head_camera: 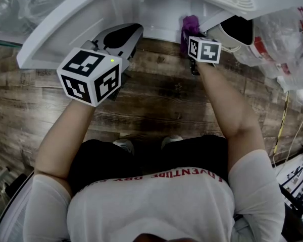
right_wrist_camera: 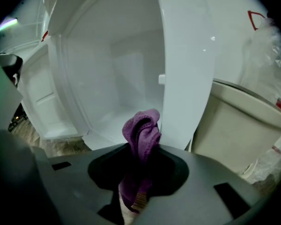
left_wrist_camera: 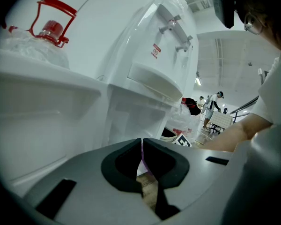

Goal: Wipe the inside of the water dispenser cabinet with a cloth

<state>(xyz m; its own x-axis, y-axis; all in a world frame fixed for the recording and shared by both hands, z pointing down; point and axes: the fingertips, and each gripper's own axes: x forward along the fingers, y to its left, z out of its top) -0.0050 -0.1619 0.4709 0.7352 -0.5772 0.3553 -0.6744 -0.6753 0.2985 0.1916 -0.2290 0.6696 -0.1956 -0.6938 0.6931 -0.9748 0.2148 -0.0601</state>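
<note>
One purple cloth (right_wrist_camera: 141, 130) is in play, bunched into a thick fold and pinched in the right tongs (right_wrist_camera: 141, 150), whose two dark pads close tight on its middle. Its long axis runs along the tongs: the rounded free end sticks out past the tips and points into the open cabinet (right_wrist_camera: 126, 69), while a shorter tail hangs back between the pads. From the head view the cloth sits at the front lip of the cabinet's floor; whether it touches the white plastic cannot be told.

There are two tongs. The left tongs (left_wrist_camera: 142, 146) hold nothing, with the pads drawn together so that only a hairline slit shows between them. They hover over the floor just in front of the cabinet's left side, beside the single door (head_camera: 65, 26), which swings out wide to the left.

The cabinet is one bare white compartment at the bottom of one white water dispenser (left_wrist_camera: 131, 55). Higher up, the left gripper view shows two taps (left_wrist_camera: 171, 20) above one drip tray (left_wrist_camera: 154, 78).

Just right of the dispenser stands one beige bin (head_camera: 237, 32) with a dark opening, and next to it lie clear plastic wrapped bottles (head_camera: 280, 44) with red marks. One more bottle with a red cap and carry handle (left_wrist_camera: 51, 29) lies to the left.

The floor (head_camera: 161, 95) is dark, wood-grained planking. The room is large and bright, with a pale ceiling and a few people (left_wrist_camera: 215, 104) standing far off
</note>
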